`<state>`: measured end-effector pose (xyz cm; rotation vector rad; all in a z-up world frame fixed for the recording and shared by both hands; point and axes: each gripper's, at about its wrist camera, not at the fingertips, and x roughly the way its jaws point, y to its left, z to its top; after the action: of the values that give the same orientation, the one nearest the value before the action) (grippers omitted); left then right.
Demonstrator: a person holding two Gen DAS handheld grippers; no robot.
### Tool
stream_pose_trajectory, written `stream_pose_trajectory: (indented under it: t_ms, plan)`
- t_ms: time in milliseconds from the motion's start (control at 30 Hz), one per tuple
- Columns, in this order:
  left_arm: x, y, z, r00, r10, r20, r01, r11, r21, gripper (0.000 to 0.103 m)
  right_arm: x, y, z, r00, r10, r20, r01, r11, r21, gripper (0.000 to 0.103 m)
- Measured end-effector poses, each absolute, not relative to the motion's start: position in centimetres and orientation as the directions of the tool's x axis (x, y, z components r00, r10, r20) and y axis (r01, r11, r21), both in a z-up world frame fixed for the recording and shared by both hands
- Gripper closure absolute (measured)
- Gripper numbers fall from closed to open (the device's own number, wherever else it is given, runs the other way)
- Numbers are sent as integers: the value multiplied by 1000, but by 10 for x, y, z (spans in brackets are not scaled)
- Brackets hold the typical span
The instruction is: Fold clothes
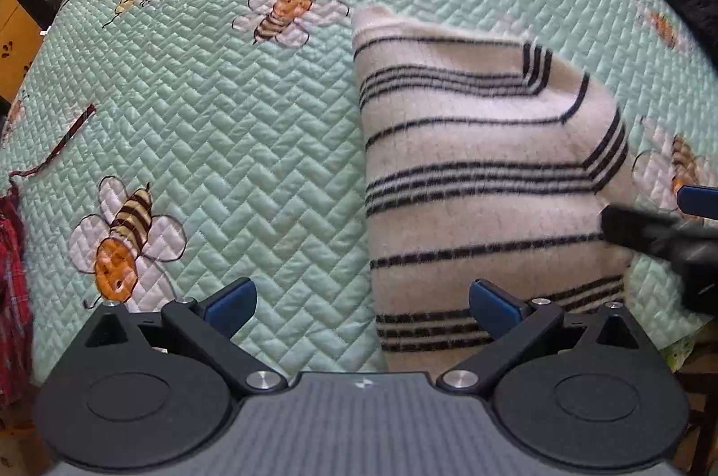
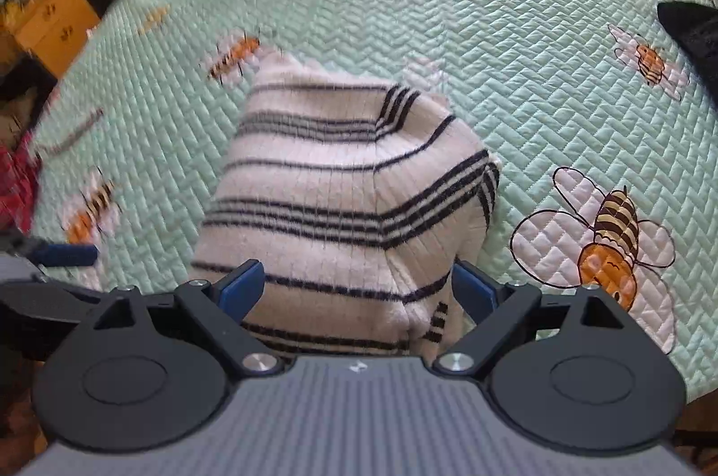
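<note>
**Both hand-held grippers hanging open over the near end of a folded striped sweater**

The right hand-held gripper (image 2: pixel 356 289) is pointing steeply down with its blue pads spread wide, straddling the near end of the striped sweater (image 2: pixel 341 206); the pads are sitting at either side of the knit without visibly pinching it. The left hand-held gripper (image 1: pixel 361 310) is also gaping open, its right pad lying over the sweater's near left corner and its left pad over bare quilt (image 1: pixel 224 143). Nothing is being held by either.

The sweater is lying already folded into a narrow bundle on the bee-print quilt of the bed, its long axis running away from both grippers toward the far side. The right gripper is looking the nearer and better centred on it; the left is sitting off its left edge. A fold end-to-end would likely mean carrying the near end away along that axis.

Open quilt is stretching beyond and to both sides. A red plaid garment (image 1: pixel 11 251) is lying at the left edge, a dark cloth (image 1: pixel 691 9) far right.
</note>
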<state>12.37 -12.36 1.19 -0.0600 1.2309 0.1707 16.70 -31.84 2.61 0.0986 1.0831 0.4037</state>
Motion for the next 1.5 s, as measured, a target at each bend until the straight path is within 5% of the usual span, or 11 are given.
stream_pose_trajectory:
  t_ms: [233, 333, 633, 1100, 1500]
  plan:
    - [126, -87, -12, 401, -129, -907, -226, 946, -235, 1, 182, -394, 10, 451, 551, -702, -113, 816, 567, 12]
    - [127, -83, -30, 408, -133, -903, -232, 942, -243, 1, 181, -412, -20, 426, 585, -690, -43, 775, 631, 12]
    - [135, -67, -52, 452, -234, -861, -201, 914, -354, 1, 189, -419, -79, 368, 673, -642, -12, 693, 721, 12]
    - [145, -58, -68, 459, -357, -814, -137, 877, -461, 1, 209, -433, -99, 339, 753, -564, 2, 599, 801, 12]
    - [175, -56, -104, 426, -592, -684, -17, 751, -660, 1, 231, -413, -118, 201, 862, -466, -43, 483, 875, 0]
